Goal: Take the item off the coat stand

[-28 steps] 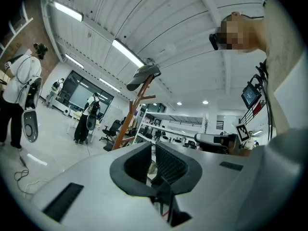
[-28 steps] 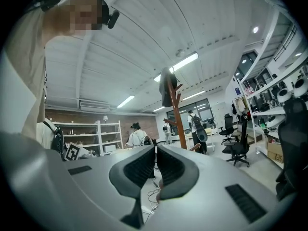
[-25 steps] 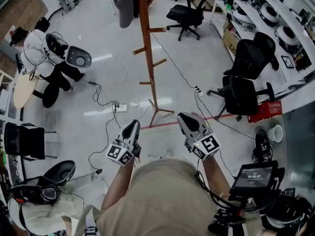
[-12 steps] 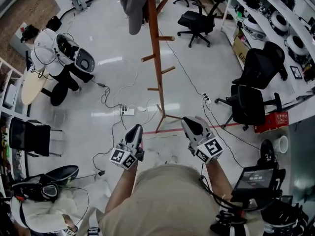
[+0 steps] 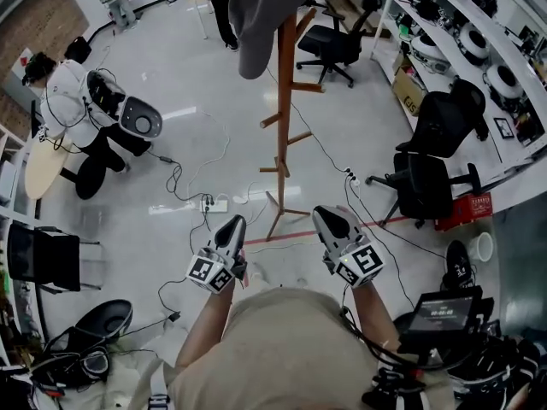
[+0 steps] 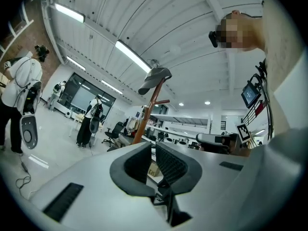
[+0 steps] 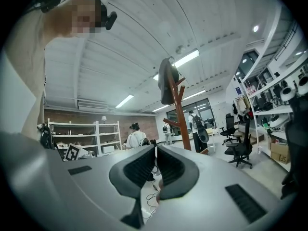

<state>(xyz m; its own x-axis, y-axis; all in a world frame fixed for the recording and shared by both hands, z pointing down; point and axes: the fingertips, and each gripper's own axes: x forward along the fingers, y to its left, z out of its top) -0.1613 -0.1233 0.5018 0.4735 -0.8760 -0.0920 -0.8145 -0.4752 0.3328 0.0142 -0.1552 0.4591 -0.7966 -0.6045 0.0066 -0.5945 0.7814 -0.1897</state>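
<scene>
The grey cloth item (image 5: pixel 256 15) hung draped over the top of the wooden coat stand (image 5: pixel 282 126), which stood on the floor (image 5: pixel 171 143) beyond both grippers, a little right of the middle. The item drooped in loose folds down the left side of the pole, so it was probably soft, light and limp, neither slippery nor fragile. It would likely sag and swing once lifted, and could snag on one of the upward-slanting pegs. The best hold looked to be a pinch on the hanging lower edge or on a thick fold near the top, followed by a lift up and over the pole tip. Whether it was a hat or a garment could not be told.

The left gripper (image 5: pixel 231 222) and the right gripper (image 5: pixel 329 214) were both clenched with nothing between their jaws, held level, near the person and well apart from the stand.

A screen (image 5: pixel 440 310) at the near right showed digits too small to read. A cardboard box (image 5: pixel 408 92) at the far right bore print that was also unreadable.
</scene>
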